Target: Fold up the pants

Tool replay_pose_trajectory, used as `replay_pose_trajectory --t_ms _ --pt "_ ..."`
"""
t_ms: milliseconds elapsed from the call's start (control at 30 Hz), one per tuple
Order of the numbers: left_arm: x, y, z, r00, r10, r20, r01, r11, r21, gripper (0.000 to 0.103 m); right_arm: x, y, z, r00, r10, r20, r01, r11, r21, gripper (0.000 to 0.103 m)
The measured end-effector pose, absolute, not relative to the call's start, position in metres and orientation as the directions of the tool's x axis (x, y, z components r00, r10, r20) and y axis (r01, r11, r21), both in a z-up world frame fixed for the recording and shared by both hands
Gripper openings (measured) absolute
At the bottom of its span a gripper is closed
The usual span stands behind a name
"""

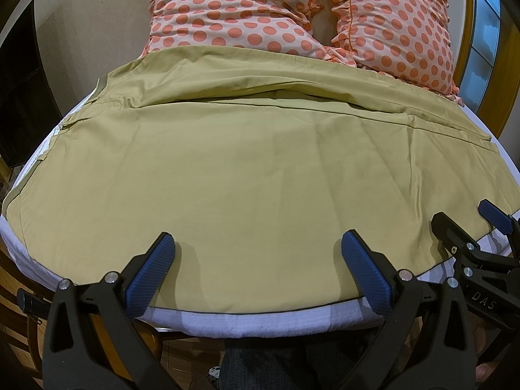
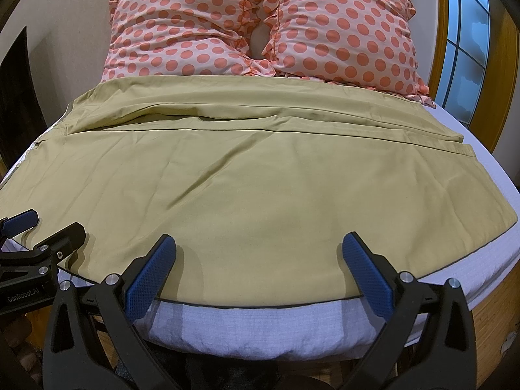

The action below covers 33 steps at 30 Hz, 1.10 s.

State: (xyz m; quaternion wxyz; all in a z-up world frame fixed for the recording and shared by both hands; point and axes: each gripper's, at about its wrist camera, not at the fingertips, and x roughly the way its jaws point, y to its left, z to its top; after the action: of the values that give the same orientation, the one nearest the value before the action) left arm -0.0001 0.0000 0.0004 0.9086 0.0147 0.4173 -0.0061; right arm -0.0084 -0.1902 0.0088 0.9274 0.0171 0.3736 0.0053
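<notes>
Olive-tan pants (image 1: 247, 162) lie spread flat across the white bed, legs running left to right, one leg lying over the other; they also show in the right wrist view (image 2: 260, 188). My left gripper (image 1: 258, 253) is open, its blue pads (image 1: 152, 269) wide apart just above the near edge of the pants, holding nothing. My right gripper (image 2: 260, 253) is open the same way over the near edge, to the right of the left one. The right gripper shows at the right of the left wrist view (image 1: 471, 224), and the left gripper at the left of the right wrist view (image 2: 42, 224).
Two pink pillows with orange dots (image 2: 260, 29) lean at the head of the bed behind the pants. The white mattress edge (image 2: 253, 325) is just below the grippers. A window in a wooden frame (image 2: 464, 48) is at right, a dark panel (image 1: 19, 97) at left.
</notes>
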Motion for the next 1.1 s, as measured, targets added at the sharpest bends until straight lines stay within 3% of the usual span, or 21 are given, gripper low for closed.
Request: replay_pose_trajectory --t_ms 700,833,900,1100 --pt "0.0 0.0 0.001 0.655 0.001 -0.755 0.023 0.999 0.022 0.101 -0.01 -0.19 0.006 0.732 0.025 -0.681 -0.002 0.999 0.035 0.102" --pt "-0.004 0.003 0.009 0.679 0.0 -0.734 0.026 0.999 0.024 0.101 -0.017 -0.192 0.005 0.76 0.046 -0.648 -0.032 0.999 0.034 0.102" --pt "-0.006 0.004 0.01 0.697 -0.01 -0.717 0.038 0.999 0.023 0.101 -0.009 -0.196 0.008 0.733 0.081 -0.675 -0.069 0.997 0.044 0.102" --pt "0.015 0.012 0.02 0.711 -0.013 -0.703 0.029 1.0 0.011 0.101 0.051 -0.273 0.071 0.75 0.019 -0.661 0.067 0.992 0.104 0.102"
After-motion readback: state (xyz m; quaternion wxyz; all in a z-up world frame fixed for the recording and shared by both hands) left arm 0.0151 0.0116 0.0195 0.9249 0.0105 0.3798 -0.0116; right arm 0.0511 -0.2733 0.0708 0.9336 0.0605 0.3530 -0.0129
